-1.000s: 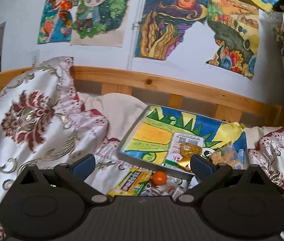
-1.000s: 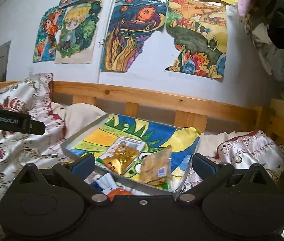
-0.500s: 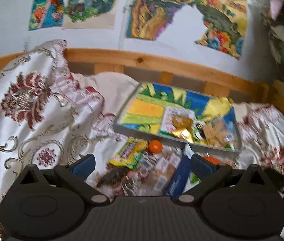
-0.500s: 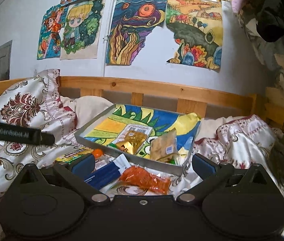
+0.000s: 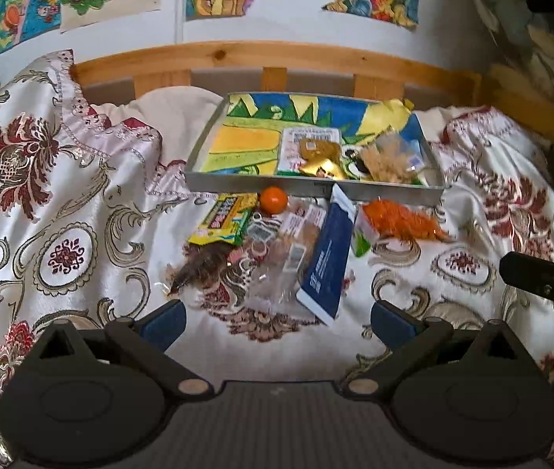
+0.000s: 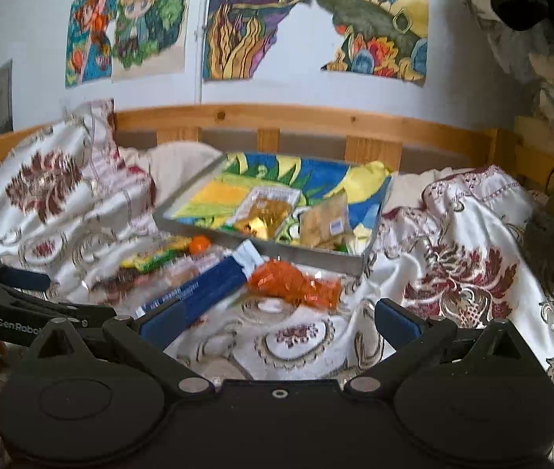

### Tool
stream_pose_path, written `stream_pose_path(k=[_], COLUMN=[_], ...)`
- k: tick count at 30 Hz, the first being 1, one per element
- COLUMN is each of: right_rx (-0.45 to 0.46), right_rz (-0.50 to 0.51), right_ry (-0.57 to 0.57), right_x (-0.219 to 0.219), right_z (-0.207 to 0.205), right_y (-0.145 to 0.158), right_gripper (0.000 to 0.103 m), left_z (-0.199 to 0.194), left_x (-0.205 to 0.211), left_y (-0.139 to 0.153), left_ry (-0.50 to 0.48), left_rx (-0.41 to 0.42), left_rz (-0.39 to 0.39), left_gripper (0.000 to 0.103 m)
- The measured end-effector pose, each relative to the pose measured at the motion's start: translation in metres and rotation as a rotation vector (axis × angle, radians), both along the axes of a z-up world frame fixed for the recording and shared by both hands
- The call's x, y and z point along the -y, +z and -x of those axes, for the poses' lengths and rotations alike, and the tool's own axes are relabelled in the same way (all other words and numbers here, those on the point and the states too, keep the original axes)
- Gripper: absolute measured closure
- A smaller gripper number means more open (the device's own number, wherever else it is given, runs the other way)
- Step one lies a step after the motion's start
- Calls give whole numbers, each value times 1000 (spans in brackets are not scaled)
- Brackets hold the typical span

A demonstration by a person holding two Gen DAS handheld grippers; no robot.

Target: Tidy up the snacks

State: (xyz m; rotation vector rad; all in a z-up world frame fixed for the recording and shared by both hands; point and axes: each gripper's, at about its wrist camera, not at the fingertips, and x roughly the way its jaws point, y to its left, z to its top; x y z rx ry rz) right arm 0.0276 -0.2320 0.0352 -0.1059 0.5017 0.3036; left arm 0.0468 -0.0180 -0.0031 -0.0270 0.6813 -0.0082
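Left wrist view shows the snacks heaped on the bed just ahead of the left tongs (image 5: pixel 277 318), which are spread wide and grasp nothing. Nearest the tips lies a dark blue box (image 5: pixel 329 258), angled toward the tray; beside it sit clear wrapped packets (image 5: pixel 288 246), a yellow-green candy pack (image 5: pixel 226 221), a small orange ball (image 5: pixel 273 199) and a crinkly orange packet (image 5: pixel 402 222). Beyond them a grey tray (image 5: pixel 237 183) lined with a bright drawing holds a gold-and-white packet (image 5: pixel 312 152) and a pale cracker bag (image 5: pixel 390 160). The right tongs (image 6: pixel 277 318) are also released and empty, hovering over the patterned bedspread (image 6: pixel 452 265), with the blue box (image 6: pixel 202 289) at their left tip. A wooden bed rail (image 5: pixel 277 54) and wall drawings (image 6: pixel 261 19) lie behind.
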Motion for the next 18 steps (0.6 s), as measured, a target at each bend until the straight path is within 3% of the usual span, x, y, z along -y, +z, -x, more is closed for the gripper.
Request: stream_pose_path(k=[18], right_rx=[-50], right_rz=[44], right_ry=[2], right_x=[-6], right_z=[-6], right_y=[-8], right_gripper=[1], left_z=[-6], left_x=[-4], left_y=[-3], left_ry=[33], left_rx=[-17], left_rz=[23], left_gripper=[0])
